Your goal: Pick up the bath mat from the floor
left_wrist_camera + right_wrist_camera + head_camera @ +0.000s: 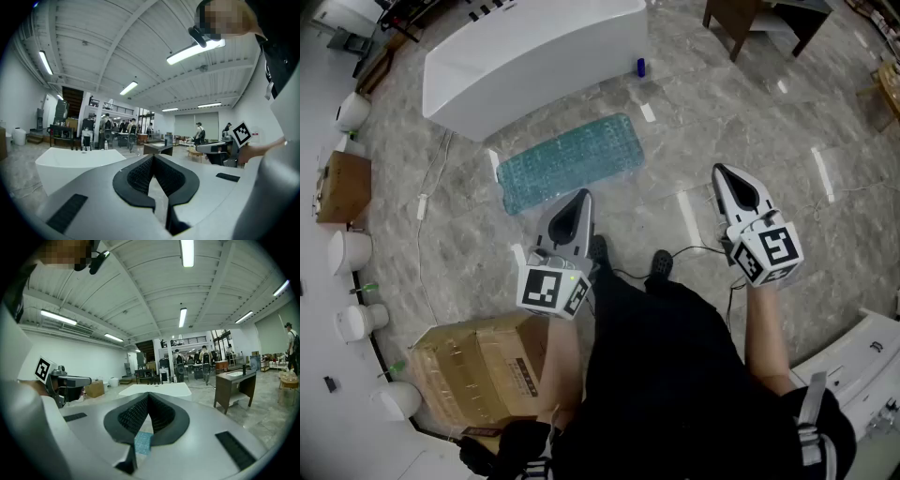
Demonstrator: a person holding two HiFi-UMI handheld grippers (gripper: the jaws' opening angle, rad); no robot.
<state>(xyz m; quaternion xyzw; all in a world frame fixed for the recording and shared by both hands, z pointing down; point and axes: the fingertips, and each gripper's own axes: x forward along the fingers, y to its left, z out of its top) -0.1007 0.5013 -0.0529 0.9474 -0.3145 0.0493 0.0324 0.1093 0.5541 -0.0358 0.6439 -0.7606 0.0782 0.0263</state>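
1. The teal bath mat (572,159) lies flat on the grey floor (741,103), upper centre of the head view, just below the white bathtub (534,56).
2. Your left gripper (581,199) is at centre, its tip just under the mat's lower edge. Its jaws are together with nothing between them.
3. Your right gripper (720,172) is at centre right, well apart from the mat, also closed and empty.
4. A cardboard box (483,370) sits at lower left.
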